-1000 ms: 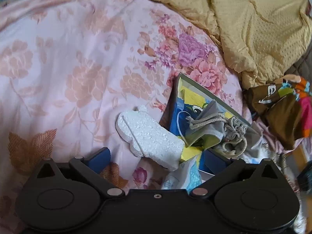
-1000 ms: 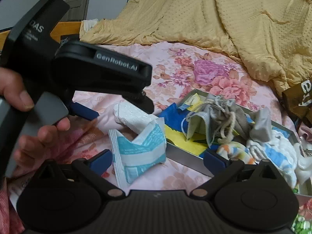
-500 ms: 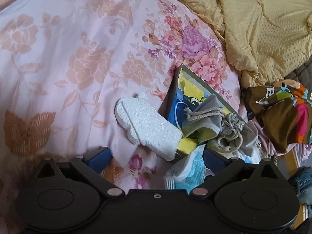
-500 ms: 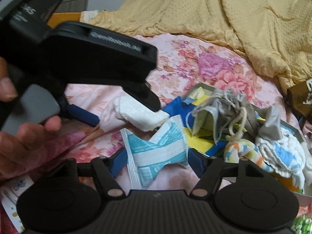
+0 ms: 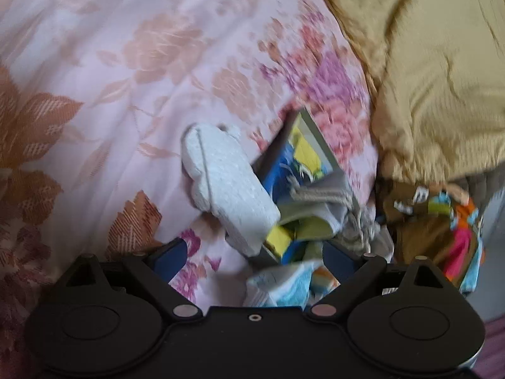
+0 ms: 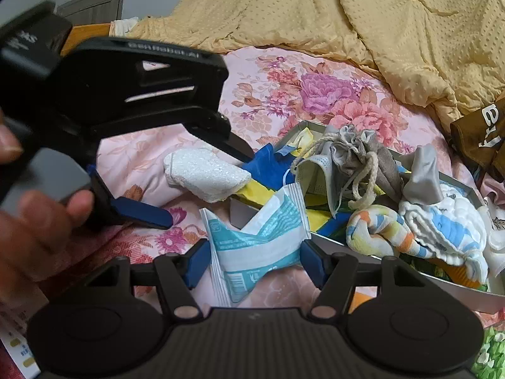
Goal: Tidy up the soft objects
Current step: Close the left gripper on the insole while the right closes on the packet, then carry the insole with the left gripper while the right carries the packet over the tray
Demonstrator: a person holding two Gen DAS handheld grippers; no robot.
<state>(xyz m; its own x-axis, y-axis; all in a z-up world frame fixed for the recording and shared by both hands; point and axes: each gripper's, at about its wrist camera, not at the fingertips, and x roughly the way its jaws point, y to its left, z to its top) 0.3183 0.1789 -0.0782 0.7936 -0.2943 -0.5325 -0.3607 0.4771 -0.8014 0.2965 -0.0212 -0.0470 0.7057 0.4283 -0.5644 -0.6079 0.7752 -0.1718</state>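
A white-and-teal tissue packet (image 6: 257, 246) sits between the blue pads of my right gripper (image 6: 255, 260), which is shut on it, just in front of a grey tray (image 6: 410, 281) on the bed. The tray holds a grey drawstring pouch (image 6: 356, 151), a striped sock (image 6: 378, 230) and other soft things. A white foam piece (image 6: 205, 173) leans on the tray's left end; it also shows in the left wrist view (image 5: 227, 189). My left gripper (image 5: 255, 252) is open and empty, hovering over the foam piece and the tray's end (image 5: 315, 132).
The bed has a pink floral sheet (image 5: 126, 63). A yellow quilt (image 6: 347, 15) is bunched at the back and right. A brown printed bag (image 5: 435, 221) lies right of the tray. A wooden headboard and a door (image 6: 94, 3) are at the far left.
My right gripper has closed its fingers onto the tissue packet and moved it a little toward the tray. My left gripper has tilted and shifted over the foam piece, still open.
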